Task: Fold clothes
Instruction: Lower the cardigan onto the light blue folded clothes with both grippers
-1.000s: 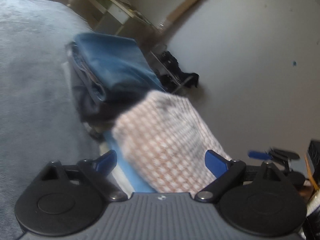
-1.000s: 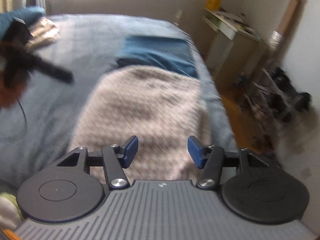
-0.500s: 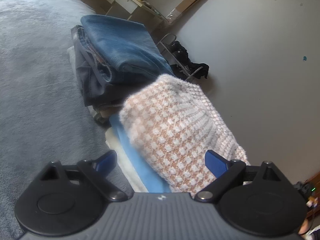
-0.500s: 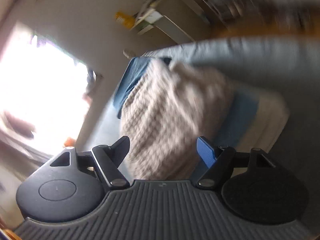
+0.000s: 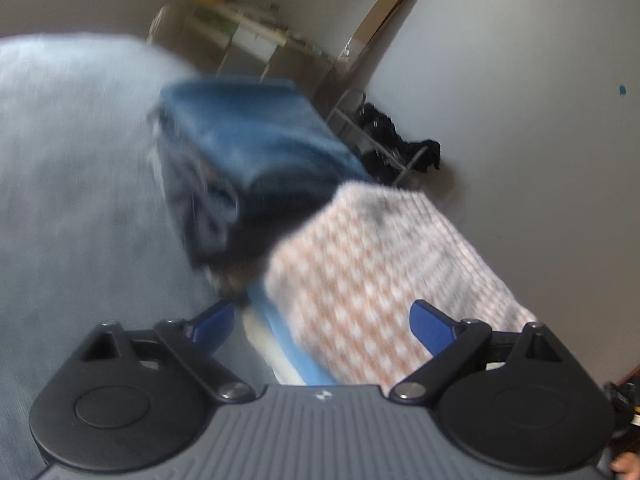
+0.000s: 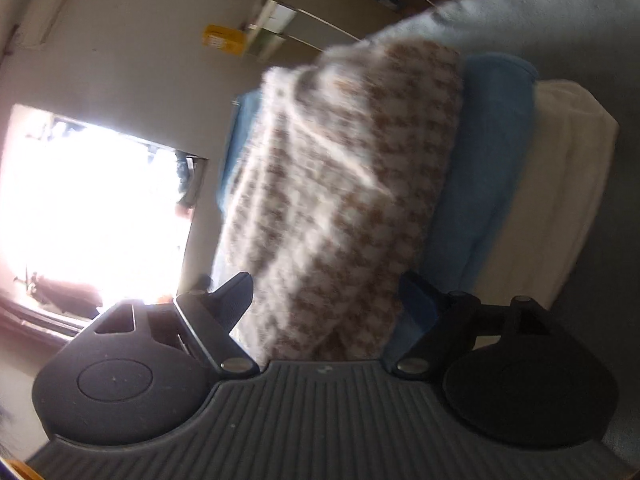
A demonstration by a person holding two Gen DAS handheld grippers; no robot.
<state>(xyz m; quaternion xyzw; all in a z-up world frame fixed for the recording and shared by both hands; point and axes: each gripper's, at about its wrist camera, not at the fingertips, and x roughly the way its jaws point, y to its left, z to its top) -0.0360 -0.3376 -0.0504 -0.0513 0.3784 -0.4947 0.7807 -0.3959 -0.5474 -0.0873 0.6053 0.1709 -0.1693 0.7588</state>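
A folded brown-and-white checked knit [image 5: 384, 280] [image 6: 352, 200] tops a stack on the grey bed [image 5: 80, 200], lying over a light blue garment [image 6: 484, 168] [image 5: 288, 340] and a cream one [image 6: 560, 184]. Behind it sits a second stack topped by folded blue jeans [image 5: 256, 140]. My left gripper [image 5: 322, 324] is open, its blue fingers either side of the knit's near end. In the rolled-over right wrist view, my right gripper [image 6: 326, 294] is open too, with the knit's edge lying between its fingers.
The bed's edge runs along the right, beside a pale wall [image 5: 520, 100]. A metal rack with dark clothes [image 5: 396, 148] stands on the floor, with a shelf unit [image 5: 256, 40] and a cardboard tube [image 5: 376, 24] beyond. A bright window [image 6: 92, 208] glares in the right wrist view.
The left wrist view has swung and gone blurred, with the stacks shifting slightly right. The right gripper has drawn closer to the stack's side; both stay open.
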